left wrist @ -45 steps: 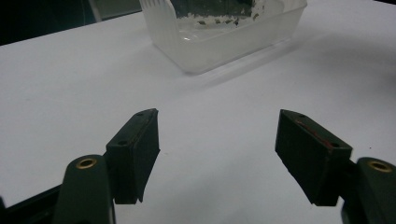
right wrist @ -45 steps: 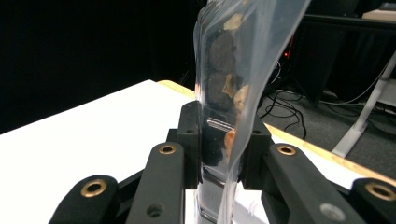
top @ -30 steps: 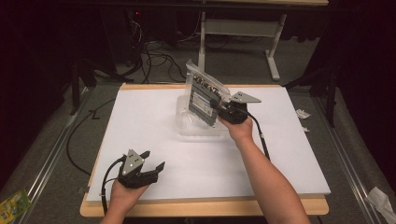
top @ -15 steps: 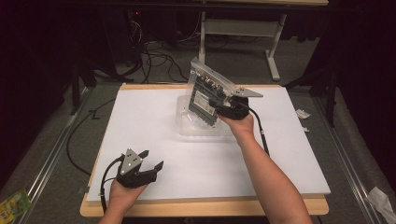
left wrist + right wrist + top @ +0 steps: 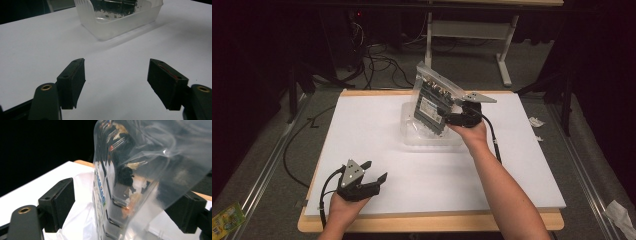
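Since the bagged circuit board (image 5: pixel 432 102) is seen held up above the clear plastic tub (image 5: pixel 409 127) rather than lying in it, the job looks roughly halfway done: either it's just been lifted out or it's about to be dropped in, and that can't be settled from what's shown. The bag is upright and tilted, with its lower end just over the tub's opening.

In the right gripper view the jaws of the right gripper (image 5: pixel 452 119) stand on either side of the bag (image 5: pixel 130 185), but the left jaw is clearly off the plastic, so whether it's actually pinched can't be told.

The left gripper (image 5: pixel 374 179) is parked low near the front edge of the white worktop (image 5: pixel 362 125), jaws spread wide with nothing between them, well apart from the tub (image 5: pixel 120 22).

Inside the tub, some dark stuff is glimpsed through the wall, too blurry to be named.
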The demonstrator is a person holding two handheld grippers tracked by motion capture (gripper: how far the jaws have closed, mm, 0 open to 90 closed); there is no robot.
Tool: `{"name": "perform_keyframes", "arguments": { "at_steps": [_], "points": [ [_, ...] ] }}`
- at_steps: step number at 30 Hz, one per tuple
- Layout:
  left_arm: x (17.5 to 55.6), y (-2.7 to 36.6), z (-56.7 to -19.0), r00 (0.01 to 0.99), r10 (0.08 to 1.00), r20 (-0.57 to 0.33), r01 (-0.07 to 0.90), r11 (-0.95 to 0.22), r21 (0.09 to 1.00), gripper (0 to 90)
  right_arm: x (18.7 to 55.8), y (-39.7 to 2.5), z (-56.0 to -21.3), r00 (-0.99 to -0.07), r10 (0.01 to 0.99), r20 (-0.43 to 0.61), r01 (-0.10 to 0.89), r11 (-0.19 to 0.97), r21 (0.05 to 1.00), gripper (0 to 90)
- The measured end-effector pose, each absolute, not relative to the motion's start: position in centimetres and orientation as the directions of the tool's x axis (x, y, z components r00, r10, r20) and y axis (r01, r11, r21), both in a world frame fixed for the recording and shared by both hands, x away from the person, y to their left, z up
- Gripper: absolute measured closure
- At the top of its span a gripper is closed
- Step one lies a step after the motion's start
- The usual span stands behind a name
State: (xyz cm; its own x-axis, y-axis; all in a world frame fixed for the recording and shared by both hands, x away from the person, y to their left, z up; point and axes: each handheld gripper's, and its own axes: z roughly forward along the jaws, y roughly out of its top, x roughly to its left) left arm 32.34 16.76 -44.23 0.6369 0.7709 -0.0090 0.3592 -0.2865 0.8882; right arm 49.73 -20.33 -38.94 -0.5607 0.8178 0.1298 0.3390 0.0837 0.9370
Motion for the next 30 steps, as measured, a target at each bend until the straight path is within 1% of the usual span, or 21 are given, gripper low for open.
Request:
{"name": "perform_keyframes", "arguments": {
  "at_steps": [3,7,12,20,26,28,30],
  "points": [
    [32.3,16.7,-44.2,0.638,0.77,-0.01,0.359,-0.286,0.888,30.9,49.4,-20.5,-38.8,-0.559,0.82,0.124,0.339,0.09,0.937,14.1],
    [32.3,16.7,-44.2,0.639,0.769,-0.008,0.358,-0.288,0.888,30.9,49.0,-20.9,-38.4,-0.561,0.819,0.123,0.334,0.087,0.939,9.2],
    [32.4,16.7,-44.1,0.638,0.769,-0.023,0.36,-0.272,0.892,30.7,47.8,-21.7,-38.0,-0.567,0.814,0.127,0.333,0.086,0.939,6.4],
    [32.3,16.6,-44.1,0.638,0.77,-0.019,0.362,-0.278,0.89,30.4,44.8,-23.7,-37.8,-0.569,0.81,0.141,0.344,0.079,0.936,4.8],
    [32.3,16.6,-44.1,0.637,0.771,-0.022,0.365,-0.277,0.889,29.9,42.2,-25.5,-37.8,-0.56,0.821,0.111,0.323,0.093,0.942,4.2],
    [32.3,16.6,-44.2,0.637,0.77,-0.024,0.368,-0.277,0.887,29.8,41.4,-26.1,-37.8,-0.556,0.823,0.112,0.332,0.097,0.938,3.4],
    [32.3,16.6,-44.2,0.636,0.771,-0.022,0.37,-0.281,0.886,29.4,40.3,-26.7,-38.0,-0.556,0.824,0.108,0.314,0.088,0.945,3.3]
  ]
}}
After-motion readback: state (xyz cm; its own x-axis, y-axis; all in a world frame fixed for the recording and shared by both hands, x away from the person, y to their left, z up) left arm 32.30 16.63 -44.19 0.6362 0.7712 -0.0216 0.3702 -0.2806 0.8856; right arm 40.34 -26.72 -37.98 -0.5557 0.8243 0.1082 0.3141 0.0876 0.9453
